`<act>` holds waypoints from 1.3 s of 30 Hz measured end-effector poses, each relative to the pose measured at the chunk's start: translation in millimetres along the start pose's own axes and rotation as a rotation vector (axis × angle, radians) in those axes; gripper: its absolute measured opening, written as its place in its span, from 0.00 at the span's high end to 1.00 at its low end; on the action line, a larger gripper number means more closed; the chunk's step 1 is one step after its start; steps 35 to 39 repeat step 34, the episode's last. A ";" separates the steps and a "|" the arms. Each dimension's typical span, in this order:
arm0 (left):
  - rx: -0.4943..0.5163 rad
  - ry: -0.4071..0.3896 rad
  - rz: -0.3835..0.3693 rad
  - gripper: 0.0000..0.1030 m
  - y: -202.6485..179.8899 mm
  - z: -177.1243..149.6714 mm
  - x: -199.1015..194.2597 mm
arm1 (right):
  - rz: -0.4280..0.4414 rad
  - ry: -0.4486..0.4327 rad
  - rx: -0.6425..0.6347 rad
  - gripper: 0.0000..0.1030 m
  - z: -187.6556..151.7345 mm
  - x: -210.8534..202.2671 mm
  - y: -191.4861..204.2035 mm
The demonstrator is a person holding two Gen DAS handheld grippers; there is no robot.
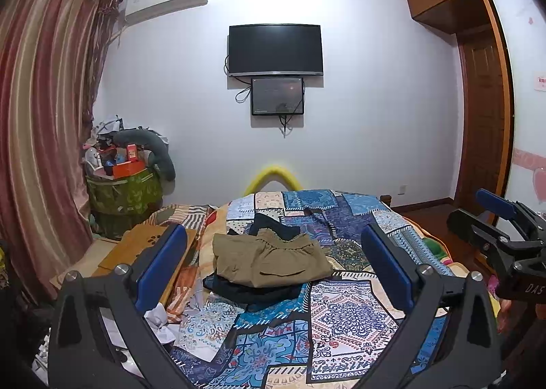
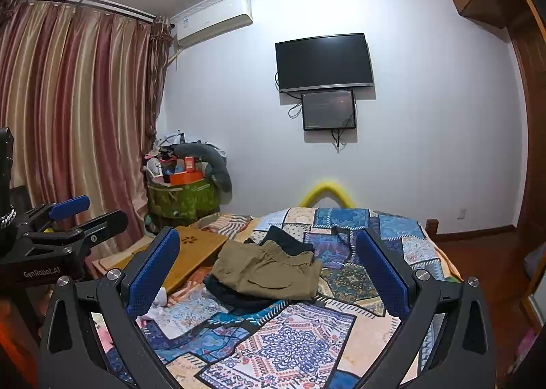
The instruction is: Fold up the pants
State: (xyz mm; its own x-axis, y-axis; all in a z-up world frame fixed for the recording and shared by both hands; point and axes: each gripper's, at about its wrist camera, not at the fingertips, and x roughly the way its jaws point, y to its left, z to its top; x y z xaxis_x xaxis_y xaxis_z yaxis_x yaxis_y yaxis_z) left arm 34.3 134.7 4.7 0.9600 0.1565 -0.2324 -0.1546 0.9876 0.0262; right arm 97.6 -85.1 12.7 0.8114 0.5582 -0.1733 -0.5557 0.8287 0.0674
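Khaki pants [image 1: 273, 262] [image 2: 266, 273] lie folded in a compact bundle on the patchwork quilt [image 1: 341, 314] [image 2: 293, 337], waistband toward the far side. They rest on a dark garment [image 1: 252, 291] [image 2: 239, 298], and another dark piece [image 1: 273, 223] [image 2: 288, 239] lies just behind. My left gripper [image 1: 273, 232] hovers open, short of the bundle, with nothing between its blue pads. My right gripper [image 2: 267, 233] is open and empty too, held at about the same distance. Each shows in the other's view: the right gripper [image 1: 477, 215] at the right edge, the left gripper [image 2: 92, 213] at the left edge.
A wooden lap desk [image 1: 143, 245] [image 2: 198, 249] lies on the bed's left side beside crumpled white cloth [image 1: 157, 320]. A green hamper [image 1: 123, 194] [image 2: 181, 201] piled with clutter stands by the curtains. A yellow foam arch [image 1: 273, 174] sits at the bed's far end. Wooden floor lies right of the bed.
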 end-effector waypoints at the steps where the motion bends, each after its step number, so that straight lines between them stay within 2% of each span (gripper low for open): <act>1: 0.002 -0.001 0.001 0.00 -0.2 0.0 -0.2 | 0.000 0.000 0.000 0.01 0.2 0.0 -0.1; 7: -0.002 0.001 -0.007 0.00 0.8 0.5 -1.0 | -0.002 -0.003 0.001 0.01 -0.3 -1.1 -0.8; 11: -0.009 0.004 -0.039 0.00 1.4 1.0 -1.3 | -0.003 -0.003 0.002 0.01 -1.3 -0.6 -0.8; 39: -0.010 0.033 -0.051 0.00 -2.8 -2.7 9.0 | -0.009 0.011 0.013 0.01 -4.0 2.6 2.2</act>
